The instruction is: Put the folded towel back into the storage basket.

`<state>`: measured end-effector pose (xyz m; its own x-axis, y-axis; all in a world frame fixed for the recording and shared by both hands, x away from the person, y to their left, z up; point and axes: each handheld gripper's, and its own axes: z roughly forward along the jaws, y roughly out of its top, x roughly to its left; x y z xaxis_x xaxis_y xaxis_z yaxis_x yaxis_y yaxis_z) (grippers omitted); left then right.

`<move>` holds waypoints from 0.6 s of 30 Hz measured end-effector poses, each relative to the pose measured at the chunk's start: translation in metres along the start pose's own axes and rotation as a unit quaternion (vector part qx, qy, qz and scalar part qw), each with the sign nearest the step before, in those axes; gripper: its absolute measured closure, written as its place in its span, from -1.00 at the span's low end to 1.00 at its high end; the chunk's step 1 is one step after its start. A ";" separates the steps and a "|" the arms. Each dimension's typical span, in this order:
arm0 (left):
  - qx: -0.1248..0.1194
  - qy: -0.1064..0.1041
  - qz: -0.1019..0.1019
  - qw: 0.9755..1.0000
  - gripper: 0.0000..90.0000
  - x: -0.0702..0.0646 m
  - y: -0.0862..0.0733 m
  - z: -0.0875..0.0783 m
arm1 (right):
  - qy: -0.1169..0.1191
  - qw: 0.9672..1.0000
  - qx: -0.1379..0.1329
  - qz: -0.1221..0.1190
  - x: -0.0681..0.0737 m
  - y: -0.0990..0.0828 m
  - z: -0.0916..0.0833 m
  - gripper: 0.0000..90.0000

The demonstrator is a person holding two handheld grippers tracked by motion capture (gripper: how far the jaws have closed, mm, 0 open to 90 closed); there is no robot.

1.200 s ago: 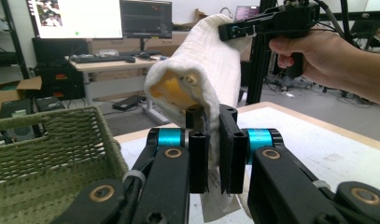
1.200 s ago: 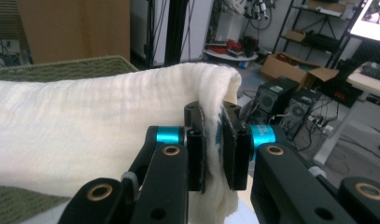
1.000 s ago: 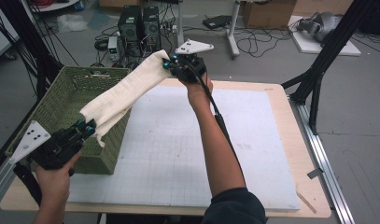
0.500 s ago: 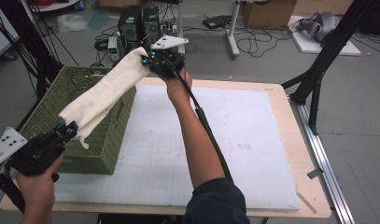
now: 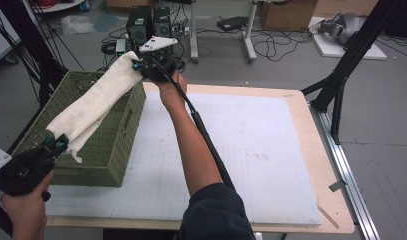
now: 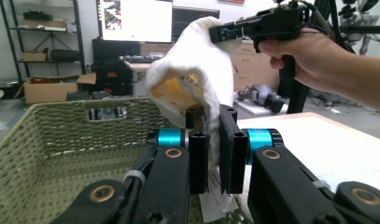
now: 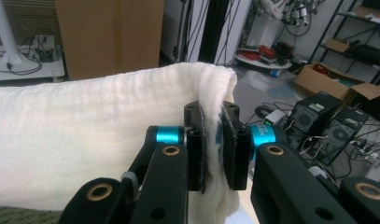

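Note:
A cream-white towel [image 5: 98, 102] hangs stretched above the green woven basket [image 5: 108, 145] at the table's left. My left gripper [image 5: 56, 145] is shut on the towel's near end, low at the basket's front left corner. My right gripper [image 5: 141, 64] is shut on the far end, raised over the basket's back right corner. In the left gripper view the towel [image 6: 197, 74] rises from between the jaws toward the other gripper [image 6: 253, 28], and a white label hangs below. In the right gripper view the folded towel [image 7: 85, 140] spreads left from the clamped jaws.
A white mat [image 5: 261, 145] covers the wooden table [image 5: 311, 120] right of the basket. Black frame legs [image 5: 341, 75] stand at the table's right edge. Computer towers [image 5: 151, 25] and cables lie on the floor behind.
Both grippers have carried the stretched towel leftward. It now hangs over the basket's opening, and the left gripper sits lower and nearer the front left corner.

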<state>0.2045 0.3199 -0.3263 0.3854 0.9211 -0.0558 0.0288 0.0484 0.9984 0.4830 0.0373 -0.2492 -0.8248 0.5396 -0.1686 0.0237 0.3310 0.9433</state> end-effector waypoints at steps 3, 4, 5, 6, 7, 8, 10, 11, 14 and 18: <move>0.001 0.007 0.001 1.000 0.86 0.003 0.000 -0.003 | 0.001 1.000 0.001 0.001 0.004 0.004 0.008 0.80; 0.001 0.010 0.001 1.000 0.86 0.004 0.000 -0.004 | 0.003 1.000 0.002 0.001 0.005 0.005 0.011 0.81; 0.001 0.012 0.002 1.000 0.86 0.006 0.000 -0.005 | 0.003 1.000 0.003 -0.001 0.006 0.006 0.014 0.80; 0.001 0.015 0.001 1.000 0.86 0.007 0.000 -0.006 | 0.005 1.000 0.004 -0.002 0.007 0.007 0.016 0.80; 0.001 0.016 0.001 1.000 0.85 0.008 0.000 -0.007 | 0.006 1.000 0.004 -0.002 0.008 0.008 0.019 0.80; 0.002 0.017 0.002 1.000 0.86 0.009 0.000 -0.007 | 0.007 1.000 0.005 -0.003 0.009 0.009 0.022 0.80; 0.005 0.023 0.003 1.000 0.86 0.011 0.000 -0.008 | 0.010 1.000 0.007 -0.003 0.011 0.010 0.028 0.80; 0.005 0.025 0.003 1.000 0.86 0.012 -0.001 -0.009 | 0.009 1.000 0.009 -0.003 0.012 0.010 0.032 0.80; 0.008 0.031 0.000 1.000 0.86 0.016 -0.002 -0.010 | 0.012 1.000 0.011 -0.002 0.015 0.010 0.041 0.80; 0.016 0.040 -0.003 0.999 0.85 0.021 -0.005 -0.011 | 0.011 1.000 0.020 0.001 0.020 0.009 0.055 0.80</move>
<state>0.2026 0.3429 -0.3327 0.3106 0.9487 -0.0592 0.0603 0.0425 0.9973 0.4979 0.0933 -0.2592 -0.8374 0.5228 -0.1594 0.0474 0.3601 0.9317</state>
